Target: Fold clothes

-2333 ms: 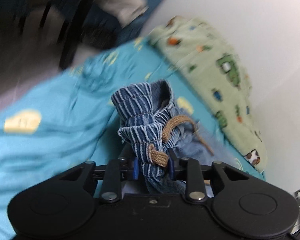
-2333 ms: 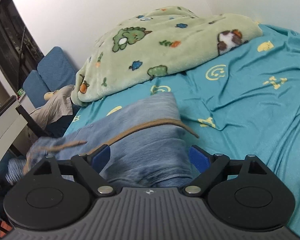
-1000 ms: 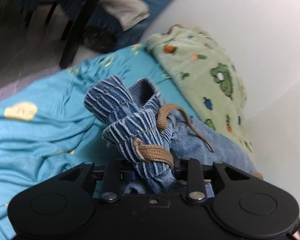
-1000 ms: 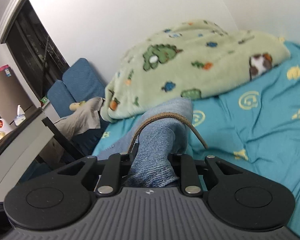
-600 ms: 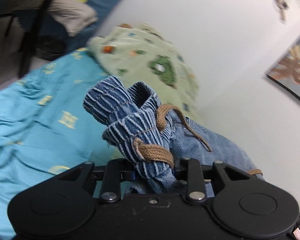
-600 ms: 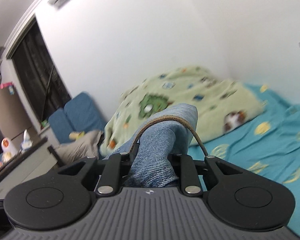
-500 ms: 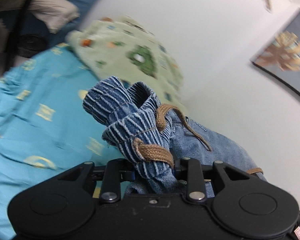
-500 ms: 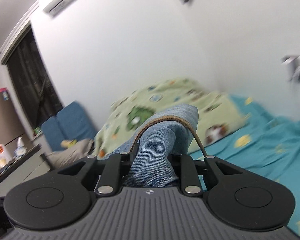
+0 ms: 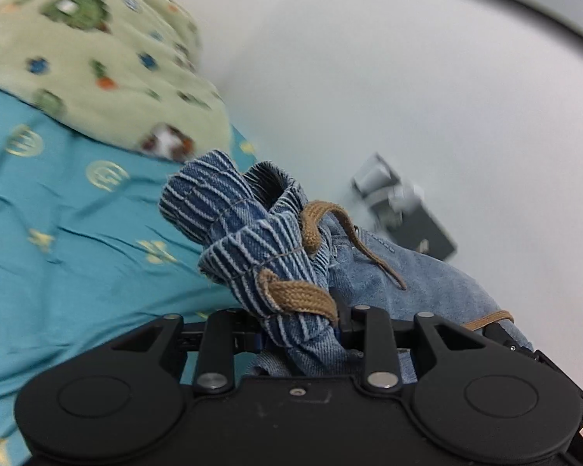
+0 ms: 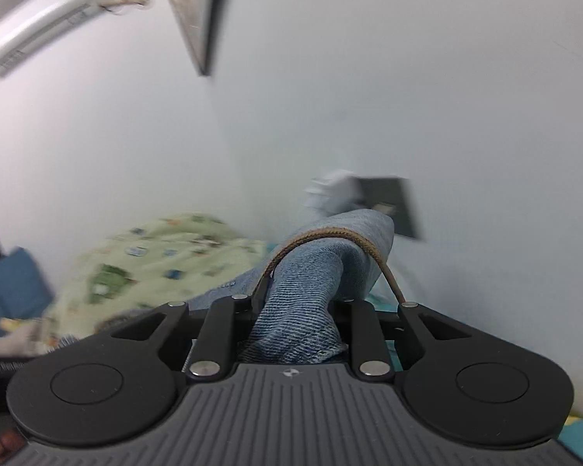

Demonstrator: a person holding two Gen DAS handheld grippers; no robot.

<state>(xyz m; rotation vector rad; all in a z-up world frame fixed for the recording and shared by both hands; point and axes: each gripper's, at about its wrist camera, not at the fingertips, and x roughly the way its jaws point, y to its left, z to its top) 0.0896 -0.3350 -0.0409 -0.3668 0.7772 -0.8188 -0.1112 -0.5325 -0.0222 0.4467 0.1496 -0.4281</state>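
denim shorts (image 9: 276, 272) are hanging in the air between both tools, lifted clear above the teal bed sheet (image 9: 77, 256). the left gripper (image 9: 297, 330) is pinching a bunched, striped piece of the waistband, its fingers closed tight on the cloth, with a tan drawstring (image 9: 295, 291) looping just ahead of the fingertips. the right gripper (image 10: 297, 322) is clamping a fold of the paler denim, and the same cord is arching over the cloth just beyond its fingers. past both sets of fingers a green blanket (image 9: 89, 54) is lying on the bed against the wall; the background is smeared, so probably the tools are swinging.

the risk from here is in the grips. each is holding a wad, not a flat edge, so the garment is likely to come down twisted and any fold would be sitting crooked. the loose drawstring could be catching on a finger joint and dragging the cloth on release. a fast swing could also be tugging the denim out of one clamp.
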